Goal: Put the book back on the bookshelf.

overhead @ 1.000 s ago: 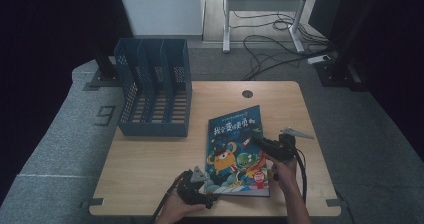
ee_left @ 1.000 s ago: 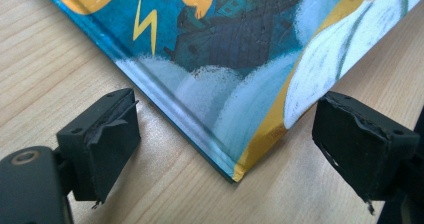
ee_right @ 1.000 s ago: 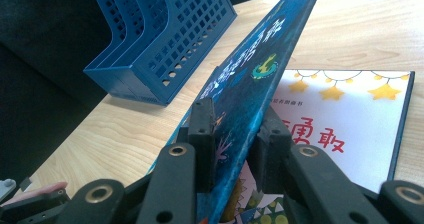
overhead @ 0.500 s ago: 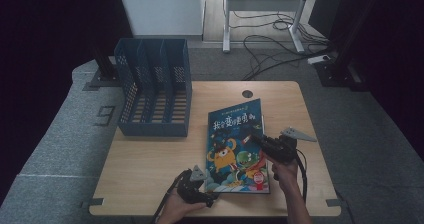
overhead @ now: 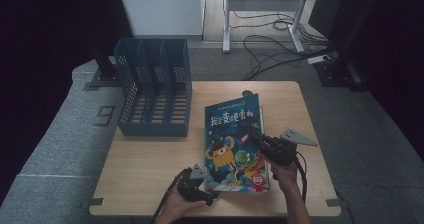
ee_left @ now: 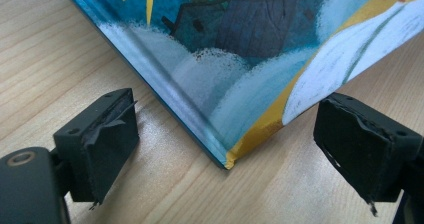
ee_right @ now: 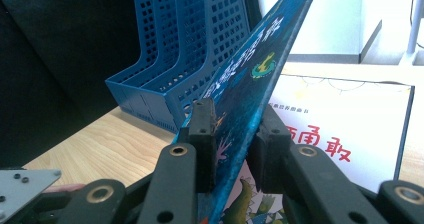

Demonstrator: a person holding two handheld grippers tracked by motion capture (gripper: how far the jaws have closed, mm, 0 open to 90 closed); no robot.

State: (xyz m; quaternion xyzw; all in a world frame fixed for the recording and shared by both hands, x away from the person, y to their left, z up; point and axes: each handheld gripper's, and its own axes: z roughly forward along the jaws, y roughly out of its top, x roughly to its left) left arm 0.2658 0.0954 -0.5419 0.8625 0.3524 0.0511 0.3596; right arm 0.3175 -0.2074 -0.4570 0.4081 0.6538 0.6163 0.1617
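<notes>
Two grippers work one picture book [overhead: 234,141] on a wooden table [overhead: 145,159]. High view: the book sits right of table centre, its front cover tilted up. The right gripper [overhead: 256,138] comes in from 5 o'clock and pinches the cover's free edge at the book's 3 o'clock side. The left gripper [overhead: 212,200] sits at the book's 7 o'clock corner, low at the table's near edge. A blue file rack [overhead: 152,91] stands at 10 o'clock from the book, well apart.

Left gripper view: the jaws stand wide apart, flanking the book's spine corner [ee_left: 227,159], which rests on the wood; neither pad [ee_left: 107,134] touches it.

Right gripper view: the jaws are clamped on the raised cover [ee_right: 250,84], one pad on each face. The cover stands steeply, tilted toward 1 o'clock. The white title page [ee_right: 345,129] lies flat at 3 o'clock, with the file rack [ee_right: 185,59] behind at 11 o'clock.
</notes>
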